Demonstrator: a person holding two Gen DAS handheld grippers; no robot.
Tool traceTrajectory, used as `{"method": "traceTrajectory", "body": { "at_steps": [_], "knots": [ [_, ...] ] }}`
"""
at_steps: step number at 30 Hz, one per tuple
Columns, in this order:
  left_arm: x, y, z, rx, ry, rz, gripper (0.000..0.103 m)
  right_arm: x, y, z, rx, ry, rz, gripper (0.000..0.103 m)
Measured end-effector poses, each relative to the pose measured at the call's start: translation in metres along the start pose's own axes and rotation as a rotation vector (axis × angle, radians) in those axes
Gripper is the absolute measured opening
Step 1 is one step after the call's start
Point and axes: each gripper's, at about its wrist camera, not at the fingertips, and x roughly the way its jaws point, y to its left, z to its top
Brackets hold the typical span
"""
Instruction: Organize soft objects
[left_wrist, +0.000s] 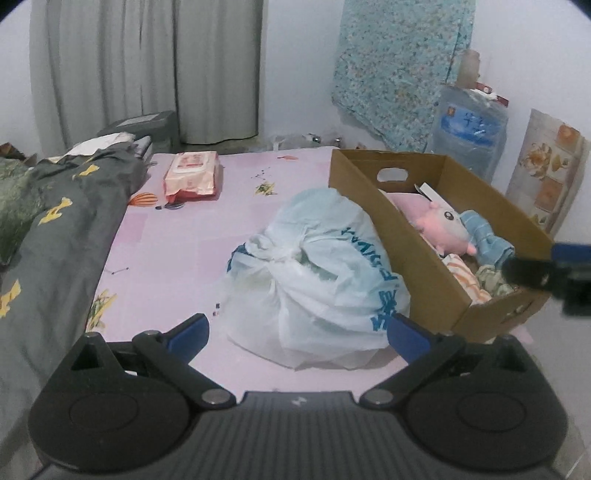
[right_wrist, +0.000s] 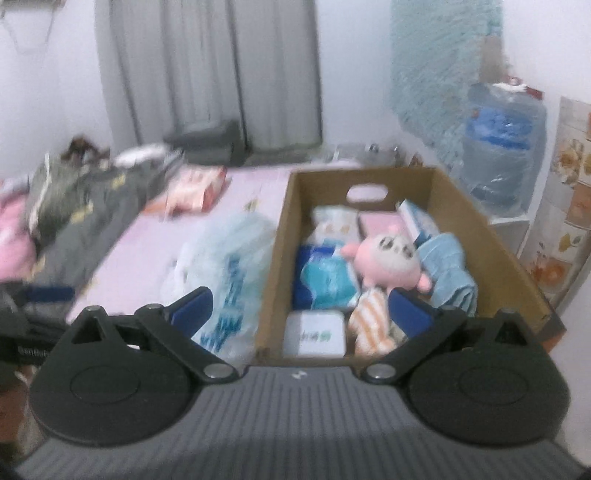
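Soft objects already fill much of the cardboard box (left_wrist: 436, 280) on the bed (left_wrist: 166, 258): in the left wrist view a pink plush (left_wrist: 439, 225), a blue cloth (left_wrist: 487, 240) and a striped cloth (left_wrist: 467, 282) lie inside it. A knotted plastic bag (left_wrist: 314, 280) slumps on the sheet against the box's near wall. The left gripper (left_wrist: 297, 328) hangs before the bag with its fingers spread wide and nothing between them. My worry here is the thin film: a pinch on a loose fold could tear it or slip off, and a shove could push the box.

From the right wrist, which is blurred, the right gripper (right_wrist: 301, 312) sits over the box's near end, fingers wide apart and empty. The plush (right_wrist: 391, 262) rests on top of packets that look, as far as the blur allows, like tissue packs (right_wrist: 325, 280). A careless reach could drag the striped cloth (right_wrist: 371, 323) out over the low wall.
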Motion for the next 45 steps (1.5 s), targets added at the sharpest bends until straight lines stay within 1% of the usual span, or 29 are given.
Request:
{"method": "traceTrajectory", "body": {
  "at_steps": [3, 7, 9, 11, 14, 18, 21, 24, 28, 31, 36, 45],
  "knots": [
    [0.001, 0.000, -0.005, -0.027, -0.008, 0.039, 0.103, 0.002, 0.008, -0.008, -0.004, 0.042, -0.017, 0.102],
    [0.010, -0.003, -0.005, -0.029, 0.055, 0.041, 0.103, 0.000, 0.007, -0.016, 0.032, 0.060, -0.044, 0.102],
    [0.014, -0.006, -0.007, -0.052, 0.069, 0.033, 0.103, 0.001, 0.001, -0.018, 0.067, 0.069, -0.022, 0.102],
    [0.017, -0.012, -0.011, -0.066, 0.084, 0.008, 0.103, 0.002, -0.005, -0.021, 0.115, 0.093, 0.009, 0.102],
    [0.026, -0.027, -0.014, -0.049, 0.135, -0.006, 0.103, 0.007, -0.016, -0.026, 0.175, 0.148, 0.029, 0.102],
    [0.030, -0.042, -0.015, -0.006, 0.168, 0.013, 0.103, 0.005, -0.025, -0.035, 0.203, 0.159, 0.000, 0.102],
    [0.028, -0.047, -0.010, -0.010, 0.160, 0.009, 0.103, 0.005, -0.027, -0.040, 0.191, 0.172, -0.018, 0.102],
    [0.025, -0.049, -0.005, -0.013, 0.147, 0.004, 0.103, 0.008, -0.025, -0.042, 0.178, 0.188, -0.018, 0.102],
    [0.021, -0.054, 0.001, -0.015, 0.135, -0.009, 0.103, 0.009, -0.025, -0.040, 0.174, 0.186, -0.025, 0.102],
    [0.020, -0.055, 0.003, -0.016, 0.130, -0.002, 0.103, 0.011, -0.027, -0.040, 0.180, 0.187, -0.031, 0.102],
    [0.022, -0.053, 0.003, -0.026, 0.139, -0.013, 0.103, 0.012, -0.030, -0.040, 0.189, 0.192, -0.029, 0.102],
    [0.025, -0.051, 0.002, -0.029, 0.142, -0.004, 0.102, 0.014, -0.024, -0.037, 0.152, 0.190, -0.053, 0.102]
  ]
}}
